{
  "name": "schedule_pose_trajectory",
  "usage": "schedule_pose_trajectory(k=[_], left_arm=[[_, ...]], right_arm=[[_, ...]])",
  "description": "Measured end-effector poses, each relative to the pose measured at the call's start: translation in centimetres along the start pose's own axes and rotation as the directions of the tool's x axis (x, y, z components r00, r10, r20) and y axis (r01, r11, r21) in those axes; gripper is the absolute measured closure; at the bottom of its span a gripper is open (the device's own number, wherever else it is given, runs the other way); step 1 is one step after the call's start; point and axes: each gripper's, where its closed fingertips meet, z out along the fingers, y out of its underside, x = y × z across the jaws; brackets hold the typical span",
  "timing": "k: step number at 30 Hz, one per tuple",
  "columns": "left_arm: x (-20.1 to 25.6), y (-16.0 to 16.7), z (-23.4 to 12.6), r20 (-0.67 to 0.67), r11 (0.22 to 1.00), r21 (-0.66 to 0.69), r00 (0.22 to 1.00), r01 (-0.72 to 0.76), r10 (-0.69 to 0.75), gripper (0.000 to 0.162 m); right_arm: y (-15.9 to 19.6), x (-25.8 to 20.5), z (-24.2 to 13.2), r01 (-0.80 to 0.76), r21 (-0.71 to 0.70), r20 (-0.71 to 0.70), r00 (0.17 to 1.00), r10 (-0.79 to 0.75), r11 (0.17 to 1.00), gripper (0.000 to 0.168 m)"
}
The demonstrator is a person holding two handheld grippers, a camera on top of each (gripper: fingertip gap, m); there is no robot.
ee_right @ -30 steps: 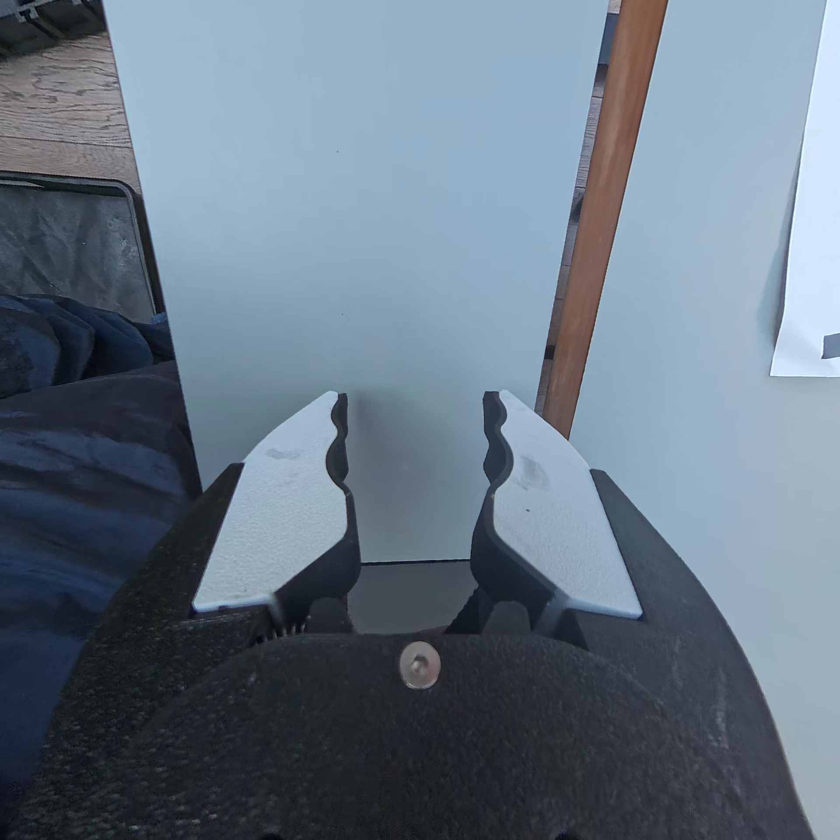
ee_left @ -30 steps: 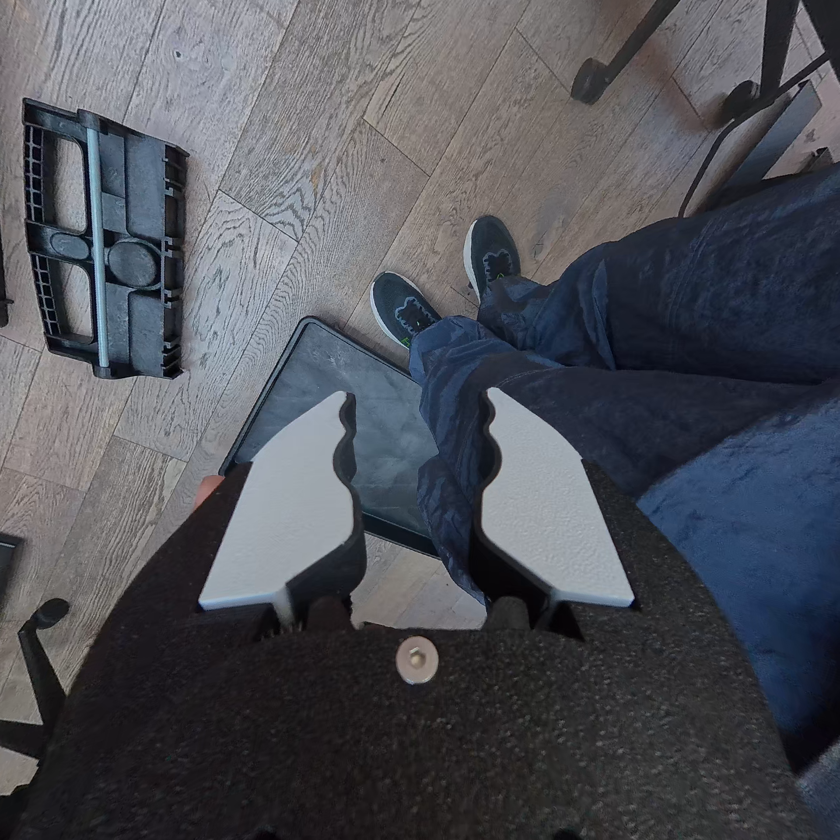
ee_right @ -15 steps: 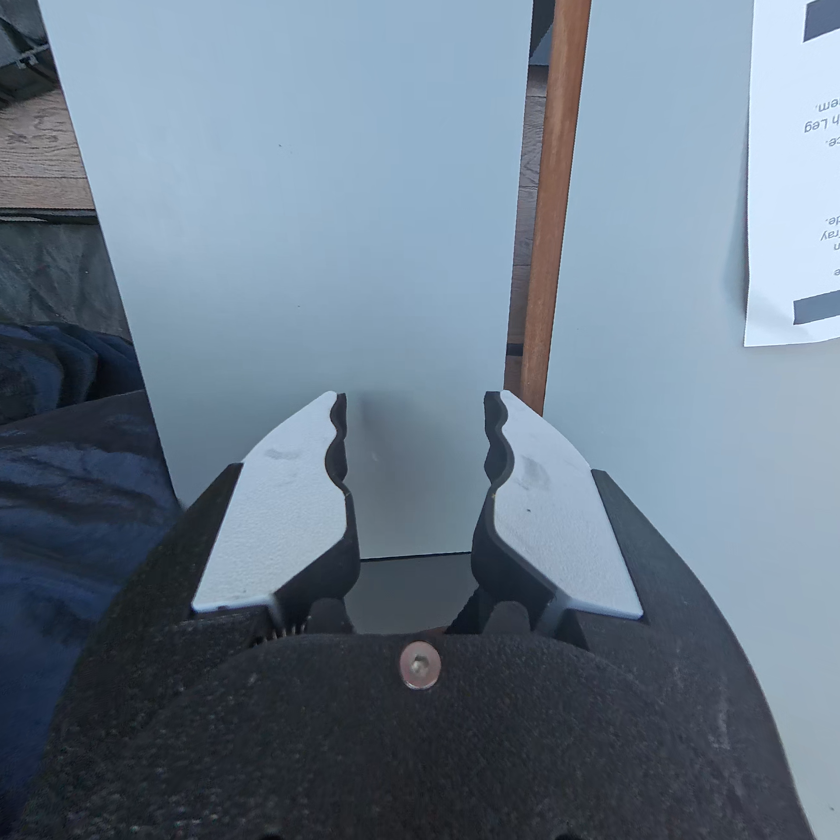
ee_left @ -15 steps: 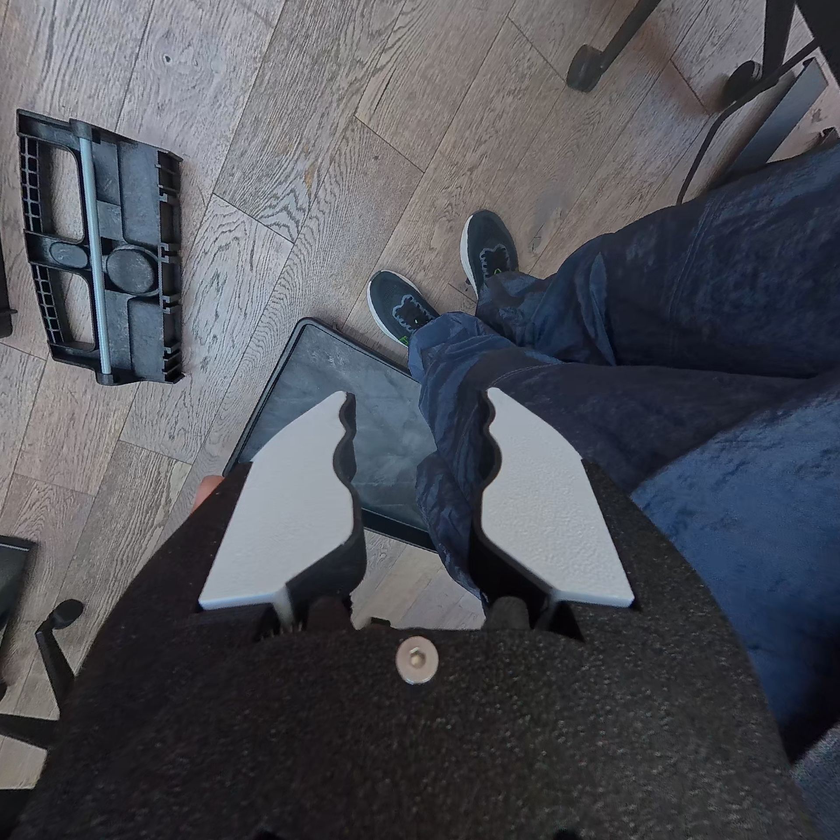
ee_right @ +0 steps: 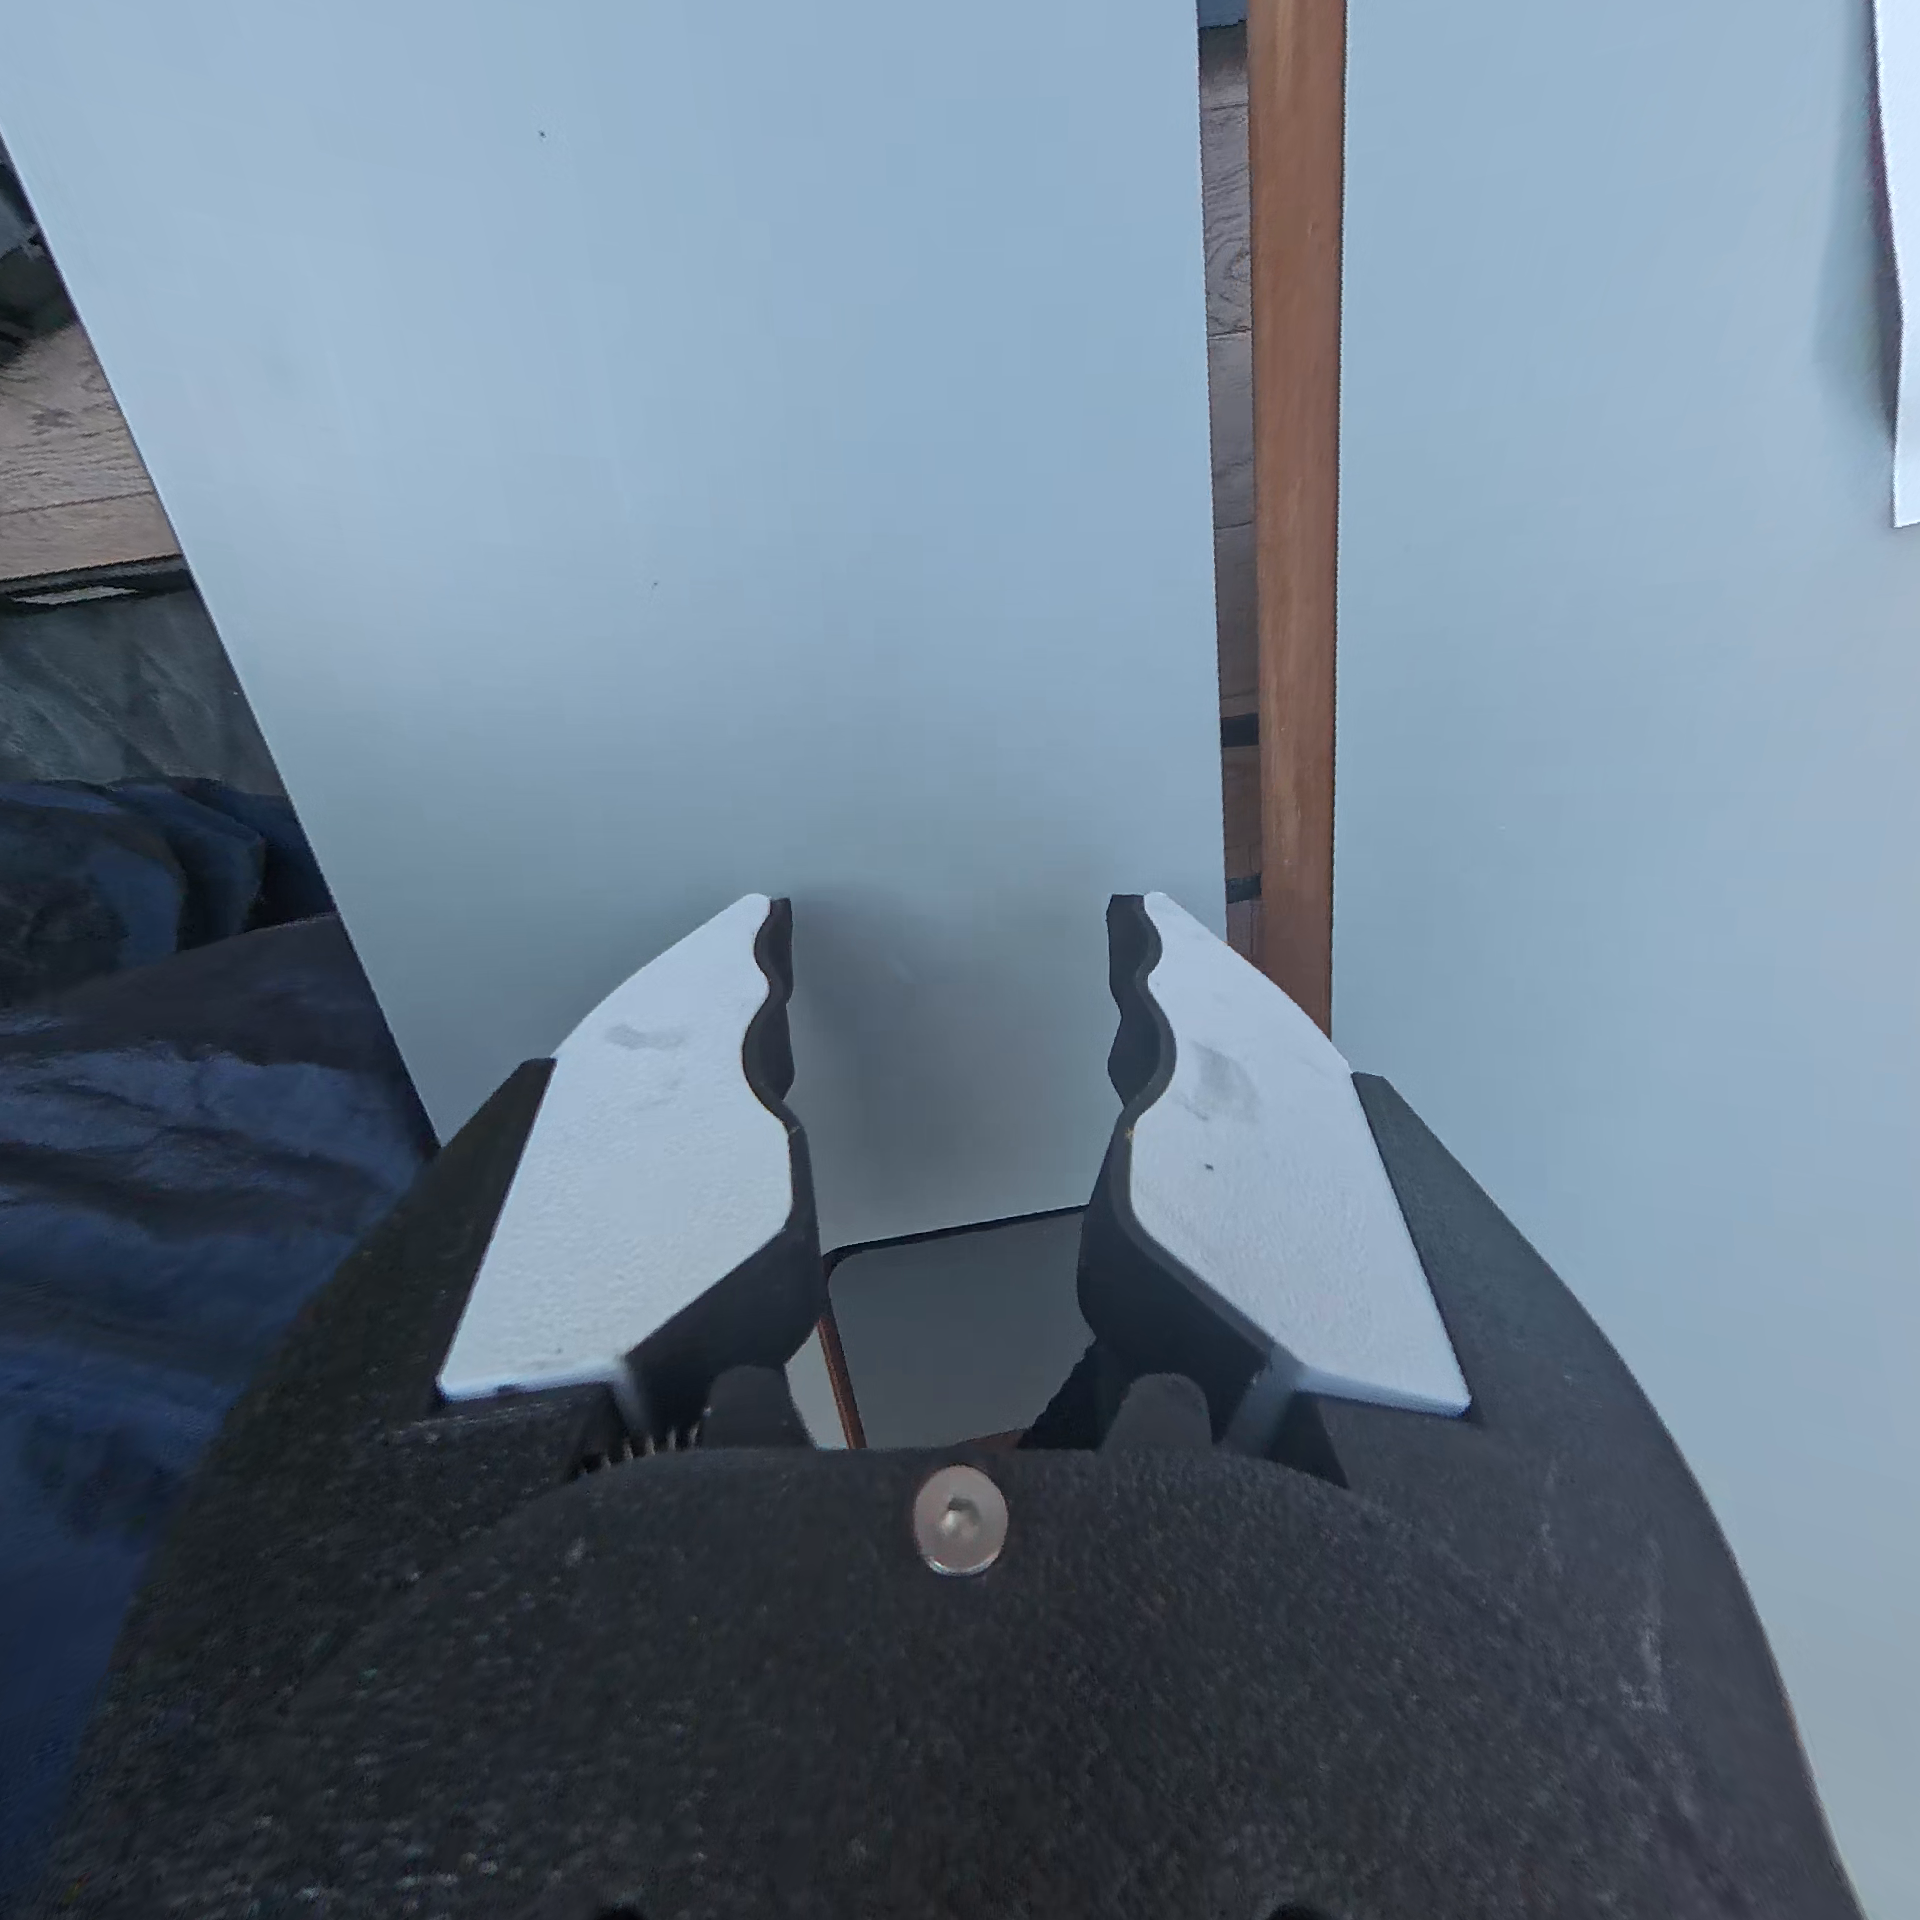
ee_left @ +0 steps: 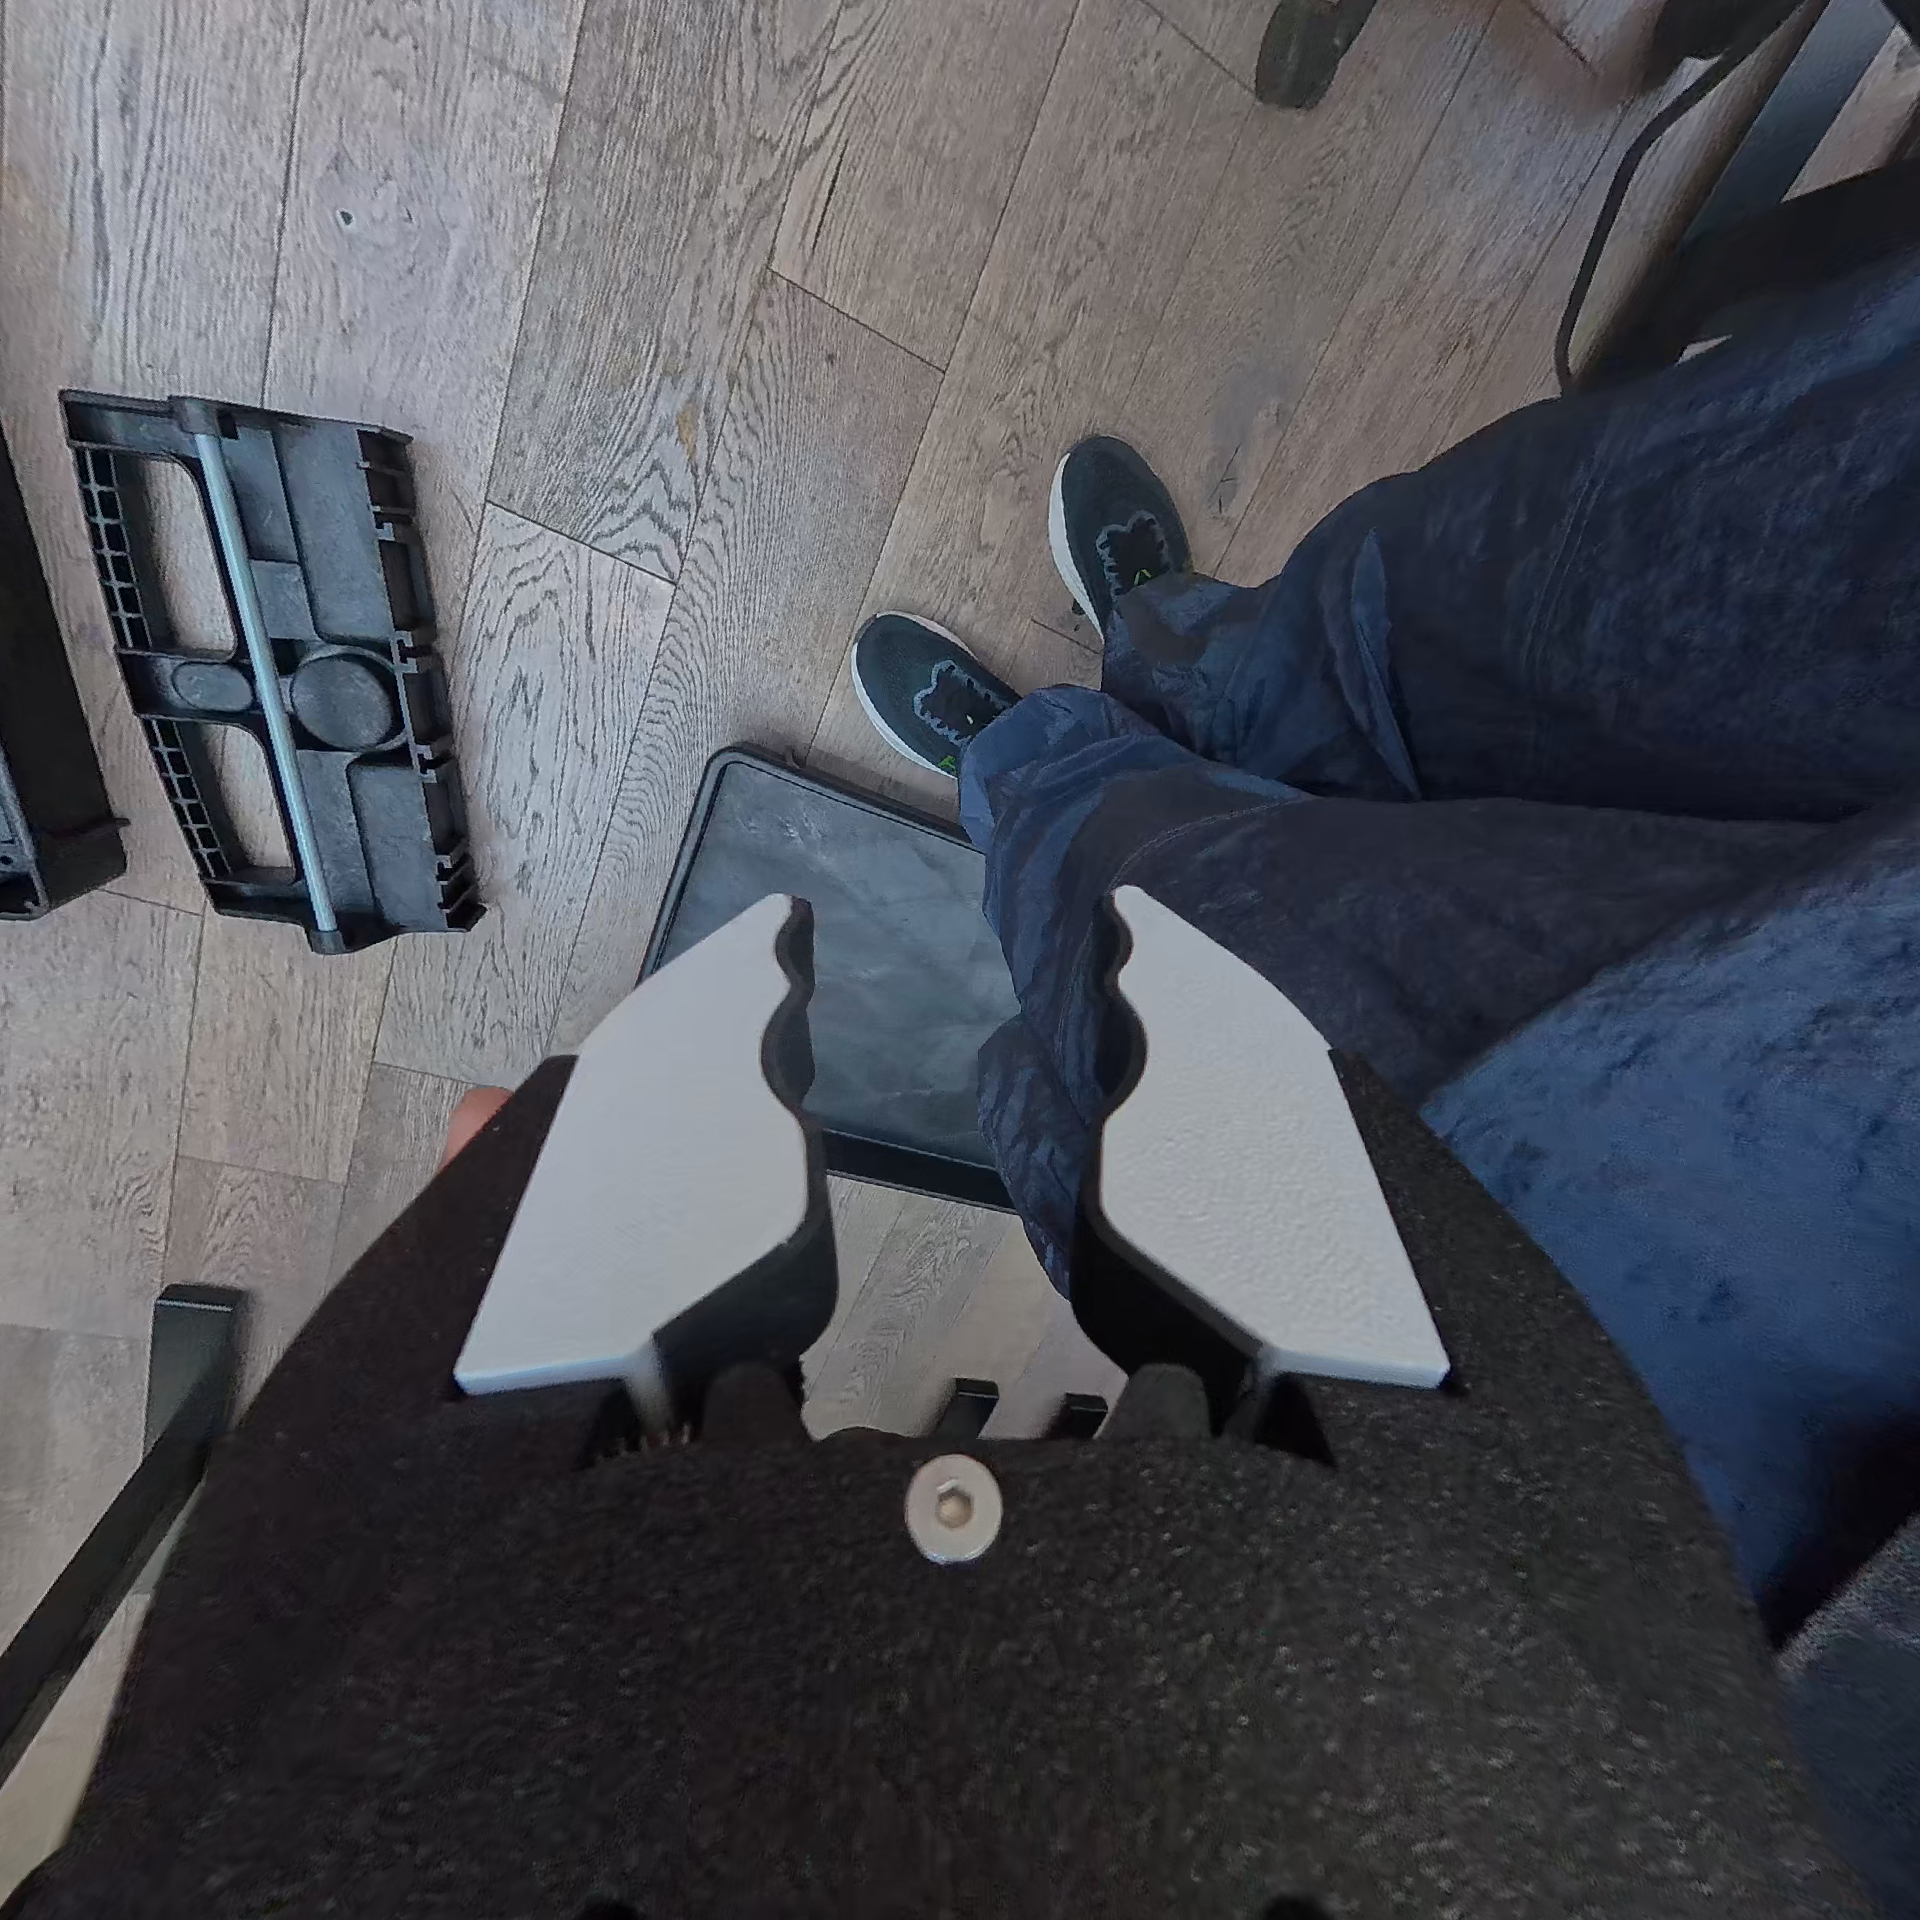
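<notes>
Left wrist view, floor point(ee_left: 644, 312): wood planks, seen from above.
Legs point(ee_left: 1558, 727): a seated person's dark blue trousers, two black shoes point(ee_left: 935, 691) on the floor.
Pale panel point(ee_right: 675, 468): fills the right wrist view, a wooden strip point(ee_right: 1288, 468) beside it.
Tablet point(ee_left: 883, 935): dark, flat on the floor by the nearer shoe.
Black plastic part point(ee_left: 270, 665): on the floor, well apart.
Left tool point(ee_left: 956, 914): fingers wide apart, empty, above the tablet.
Right tool point(ee_right: 948, 914): fingers wide apart, empty, near the panel.

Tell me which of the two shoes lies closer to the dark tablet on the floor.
The lower-left shoe, almost at the tablet's top corner; the other shoe is farther up.
</notes>
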Motion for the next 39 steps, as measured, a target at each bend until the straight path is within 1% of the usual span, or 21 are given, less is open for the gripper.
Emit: schedule_pose_trajectory(k=[7,13,17,20,25,28,31,35,39], left_arm=[[-1.1,-0.9,-0.5,0.001,0.999,0.014,0.999,-0.038,0.038,0.109],[-2.6,-0.1,-0.9,0.002,0.999,0.035,1.0,-0.013,0.013,0.109],[-3.8,1.4,-1.1,-0.002,0.998,0.049,1.0,0.031,-0.031,0.109],[-4.3,3.0,-1.0,-0.009,0.997,0.046,0.998,0.061,-0.061,0.109],[-4.8,6.3,-0.7,-0.023,0.996,0.02,0.996,0.09,-0.089,0.109],[-5.1,7.9,-0.7,-0.025,0.994,0.004,0.994,0.105,-0.105,0.11],[-5.5,8.8,-0.8,-0.022,0.99,0.005,0.99,0.138,-0.138,0.109],[-6.0,8.8,-0.8,-0.022,0.985,0.003,0.985,0.17,-0.17,0.109],[-6.1,7.3,-0.7,-0.021,0.987,0.002,0.987,0.158,-0.158,0.109]], right_arm=[[0.2,-0.2,0.2,-0.045,-0.006,-0.003,0.999,0.045,0.999,0.109],[0.1,-0.3,0.1,-0.036,-0.041,-0.021,0.999,0.035,0.999,0.111],[-0.1,-0.3,0.1,-0.007,-0.068,-0.054,0.999,0.003,0.998,0.11],[-1.6,-0.9,-0.3,0.008,-0.045,-0.065,0.998,-0.011,0.999,0.11],[-4.5,-3.4,-0.6,0.045,-0.002,-0.046,0.998,-0.045,0.999,0.11],[-5.3,-5.1,-0.4,0.067,0.005,-0.028,0.997,-0.067,0.998,0.11],[-5.4,-6.3,-0.2,0.092,-0.002,-0.008,0.996,-0.092,0.996,0.11],[-5.8,-6.8,0.1,0.135,-0.016,0.014,0.991,-0.134,0.991,0.11],[-6.2,-6.7,0.1,0.16,-0.013,0.034,0.987,-0.159,0.987,0.11]])
